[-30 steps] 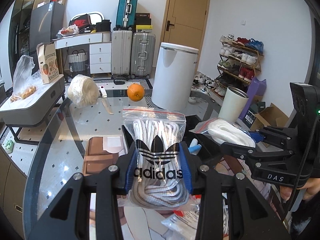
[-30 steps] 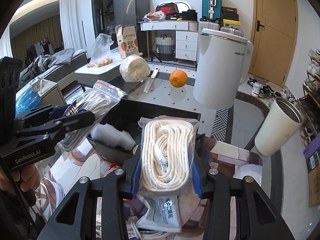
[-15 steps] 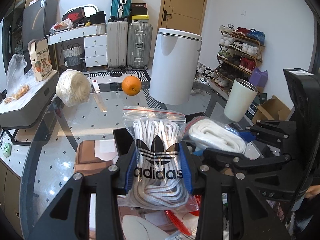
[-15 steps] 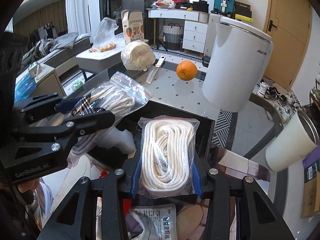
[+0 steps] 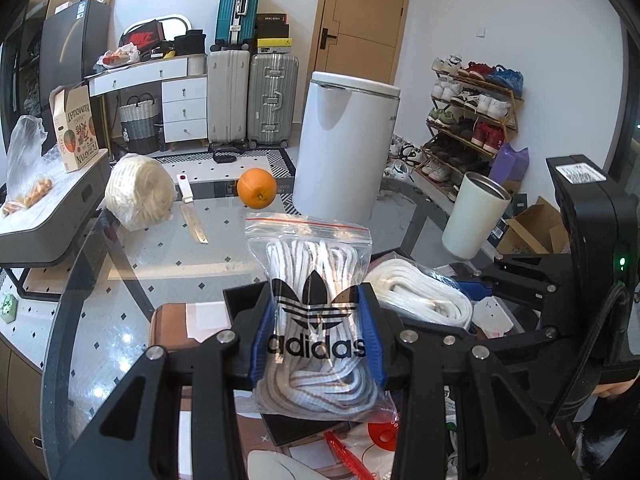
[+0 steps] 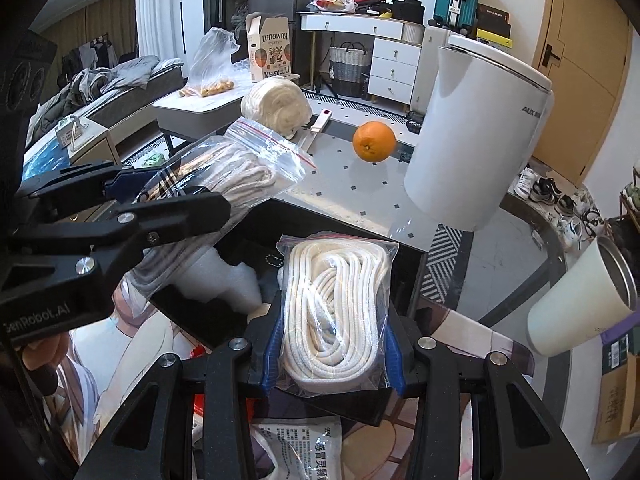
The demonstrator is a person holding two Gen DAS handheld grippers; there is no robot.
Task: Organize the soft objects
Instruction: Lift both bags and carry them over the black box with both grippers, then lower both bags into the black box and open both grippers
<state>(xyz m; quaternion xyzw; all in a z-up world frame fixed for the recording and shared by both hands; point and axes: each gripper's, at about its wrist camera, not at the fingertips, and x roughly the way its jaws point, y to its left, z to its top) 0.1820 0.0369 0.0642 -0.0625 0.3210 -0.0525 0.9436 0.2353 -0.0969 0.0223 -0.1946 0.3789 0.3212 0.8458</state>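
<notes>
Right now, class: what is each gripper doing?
Left gripper: shut on the Adidas bag.
Right gripper: shut on the rope bag.

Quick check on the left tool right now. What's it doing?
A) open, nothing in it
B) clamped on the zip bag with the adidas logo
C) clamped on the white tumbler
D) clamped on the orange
B: in the left wrist view the left tool has its blue pads pressed on both sides of the adidas zip bag of striped laces, while the orange sits apart on the glass table.
</notes>
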